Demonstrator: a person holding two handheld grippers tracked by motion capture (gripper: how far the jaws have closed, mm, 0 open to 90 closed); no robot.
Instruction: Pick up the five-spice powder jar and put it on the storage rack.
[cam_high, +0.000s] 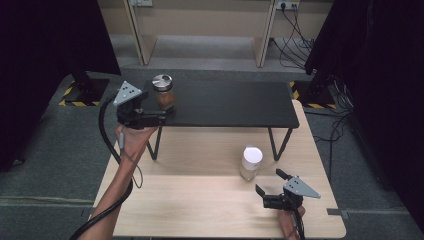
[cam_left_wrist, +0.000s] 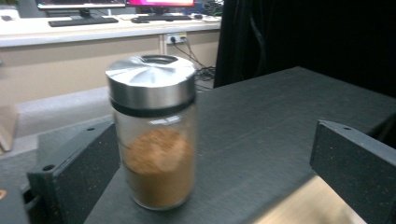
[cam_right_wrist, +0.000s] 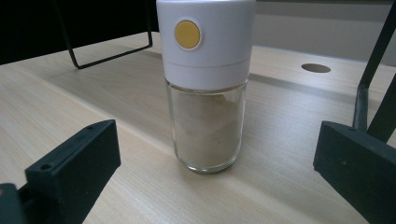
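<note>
Left tongs (cam_high: 161, 111) spread around brown spice jar (cam_high: 164, 93), right tongs (cam_high: 270, 182) spread near white-capped jar (cam_high: 250, 163).

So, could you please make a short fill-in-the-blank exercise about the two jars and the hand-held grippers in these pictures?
1. The jar with the metal lid stands on the black ____.
2. The white-capped jar has a round ____ button on its cap.
3. The left hand-held gripper and the right hand-held gripper both have their jaws ____.
4. The jar with the metal lid holds a ____ powder.

Missing words: shelf; yellow; open; brown
</note>
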